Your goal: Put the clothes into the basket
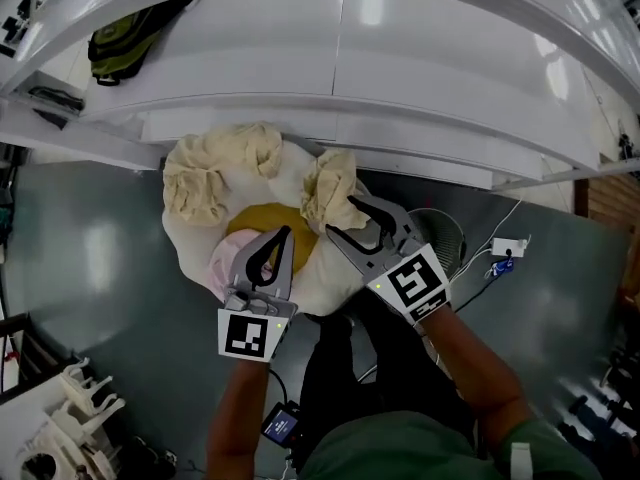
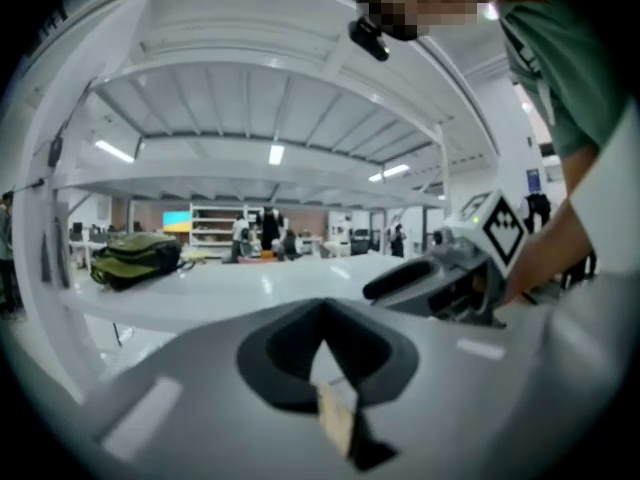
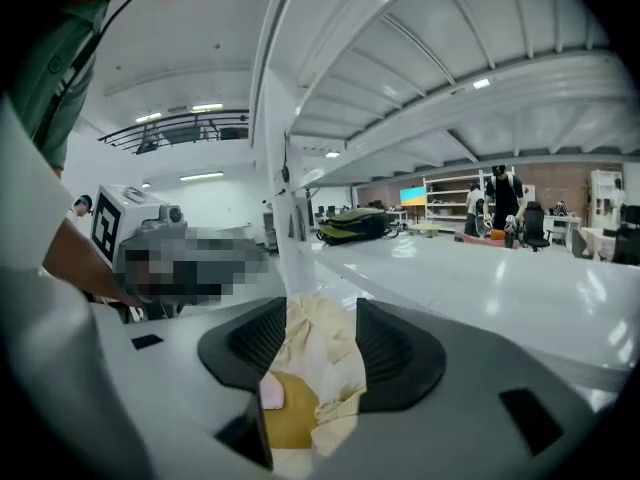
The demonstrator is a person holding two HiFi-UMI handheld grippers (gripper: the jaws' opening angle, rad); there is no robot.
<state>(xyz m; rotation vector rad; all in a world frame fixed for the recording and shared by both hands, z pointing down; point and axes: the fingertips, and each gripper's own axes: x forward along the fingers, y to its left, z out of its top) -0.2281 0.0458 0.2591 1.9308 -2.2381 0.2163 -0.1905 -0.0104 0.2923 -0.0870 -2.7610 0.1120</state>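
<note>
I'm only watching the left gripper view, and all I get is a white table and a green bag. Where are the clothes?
Observer: Just below it. The head view shows a pile of cream clothes, a yellow garment on top, beside the white table.
Operator: Is the other gripper holding any?
Observer: No. The right gripper is open, with cream cloth loose between its jaws.
Operator: Anything else there?
Observer: A pink garment, by your left gripper.

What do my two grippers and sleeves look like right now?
Both the left gripper and the right gripper are grey with black jaw pads. Each carries a white cube printed with black square markers. The person wears a green short-sleeved shirt.
</note>
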